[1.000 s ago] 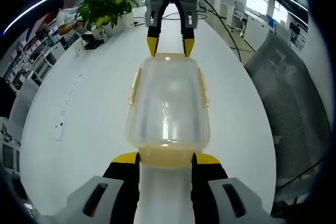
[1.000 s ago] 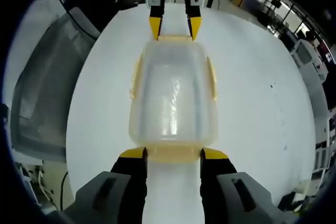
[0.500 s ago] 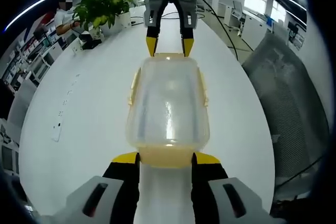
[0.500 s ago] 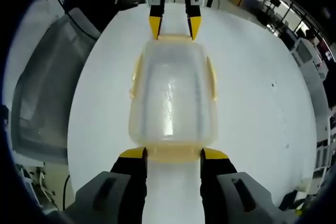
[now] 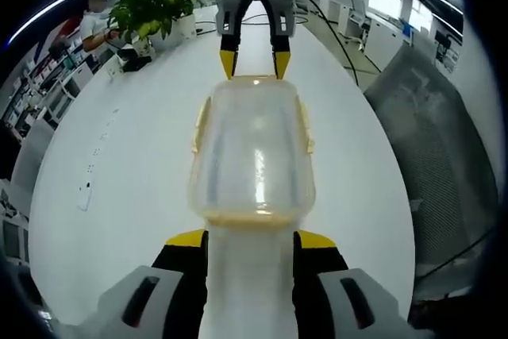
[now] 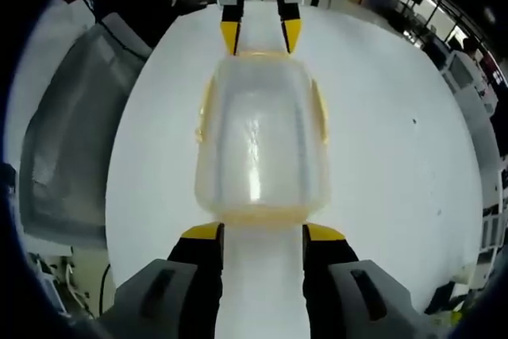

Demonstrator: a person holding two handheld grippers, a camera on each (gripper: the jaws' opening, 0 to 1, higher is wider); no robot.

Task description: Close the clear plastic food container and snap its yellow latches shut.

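Near end latch of container now clear of left gripper tips; same at right gripper. Both grippers drawn back slightly, jaws spread as before.

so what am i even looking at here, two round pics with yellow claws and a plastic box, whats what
These are two fisheye cameras, each riding on a hand-held two-jaw gripper that a person works; there is no robot arm. In the left gripper view, the left gripper rises from the bottom with its yellow-tipped jaws open, and the right gripper faces it from the far end. The right gripper view is the reverse: the right gripper below, the left gripper opposite. Between them, on a white table, lies a clear plastic food container with its lid on and yellow latches along its sides. Neither gripper holds anything; each stands open at one short end of the box. A potted plant stands on the table behind, and a grey mesh chair beside it.
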